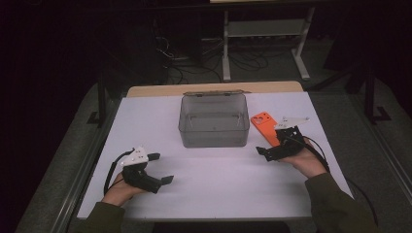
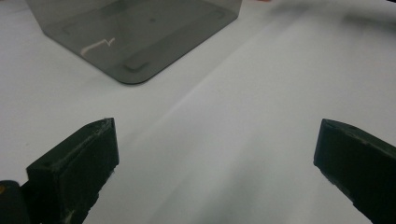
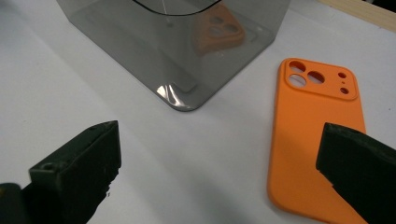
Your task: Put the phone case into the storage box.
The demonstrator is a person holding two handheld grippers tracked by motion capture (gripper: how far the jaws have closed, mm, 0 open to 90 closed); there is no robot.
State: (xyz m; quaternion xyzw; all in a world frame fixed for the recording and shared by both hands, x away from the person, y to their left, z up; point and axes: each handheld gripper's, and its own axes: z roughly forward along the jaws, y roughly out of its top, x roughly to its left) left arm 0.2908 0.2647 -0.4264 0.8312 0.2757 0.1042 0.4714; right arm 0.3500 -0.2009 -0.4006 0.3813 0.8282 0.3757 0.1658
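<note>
A smoky translucent box (image 1: 214,121) stands open-topped at the table's middle, seen close in the left gripper view (image 2: 135,32) and the right gripper view (image 3: 187,46). An orange phone case (image 1: 264,126) lies flat just right of it, camera holes at its far end (image 3: 313,140). My right gripper (image 1: 268,141) hovers at the case's near end, open and holding nothing (image 3: 219,135); one jaw overlaps the case's near right edge. My left gripper (image 1: 163,168) rests open at the front left, pointing toward the box with bare table between its jaws (image 2: 217,135).
The white table (image 1: 218,184) has free room in front of the box and on both sides. A wooden strip (image 1: 160,90) runs along its far edge. Beyond it stand a white table frame (image 1: 262,29) and cables on a dark floor.
</note>
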